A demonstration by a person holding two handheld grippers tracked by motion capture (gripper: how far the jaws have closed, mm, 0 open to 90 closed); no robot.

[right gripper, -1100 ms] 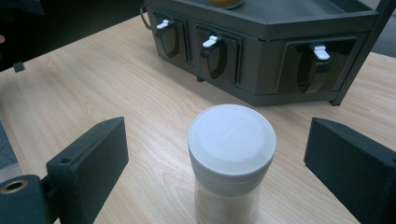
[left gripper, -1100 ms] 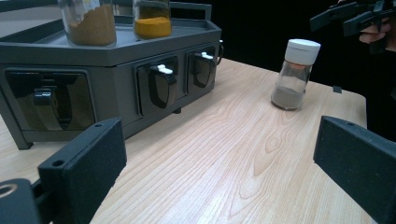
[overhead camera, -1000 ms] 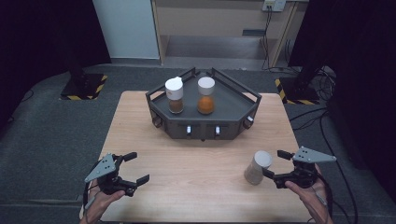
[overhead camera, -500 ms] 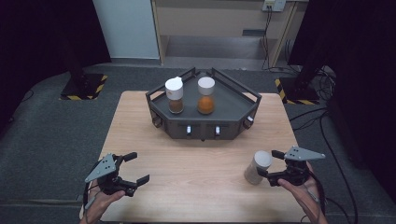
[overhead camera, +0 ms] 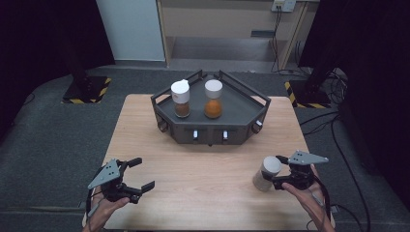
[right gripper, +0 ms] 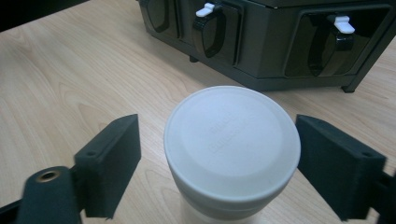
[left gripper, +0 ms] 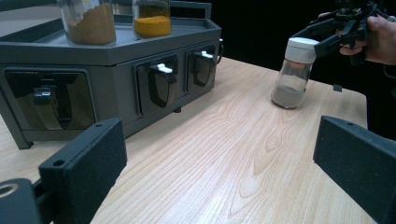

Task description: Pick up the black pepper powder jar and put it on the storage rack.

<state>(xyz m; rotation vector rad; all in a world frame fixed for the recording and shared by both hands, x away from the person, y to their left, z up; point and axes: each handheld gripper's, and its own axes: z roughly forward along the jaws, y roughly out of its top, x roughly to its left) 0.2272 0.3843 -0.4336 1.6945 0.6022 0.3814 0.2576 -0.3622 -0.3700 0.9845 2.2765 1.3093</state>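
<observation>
Resting near the front left corner of the surface (overhead camera: 145,125), the left tool (overhead camera: 138,173) sat with its jaws spread and nothing between them, the hand (overhead camera: 104,208) behind it. Farther right, at the middle back, stood a grey rack (overhead camera: 210,121) carrying a jar of brown spice (overhead camera: 180,98) and a jar of orange spice (overhead camera: 213,98), with small white levers (right gripper: 205,9) along its front. At the front right stood the white-capped jar (overhead camera: 267,172), upright on the wood and apart from the rack. The right tool (overhead camera: 276,172) straddled its cap (right gripper: 232,135); the jaws had just been closing, yet gaps showed on both sides in the right gripper view, so they were not yet pinching it.

To grip well, the jaws probably should stay level and centred on the cap, closing evenly so the jar would not tip. The rack's front wall looked like the one obstacle on the way up.
</observation>
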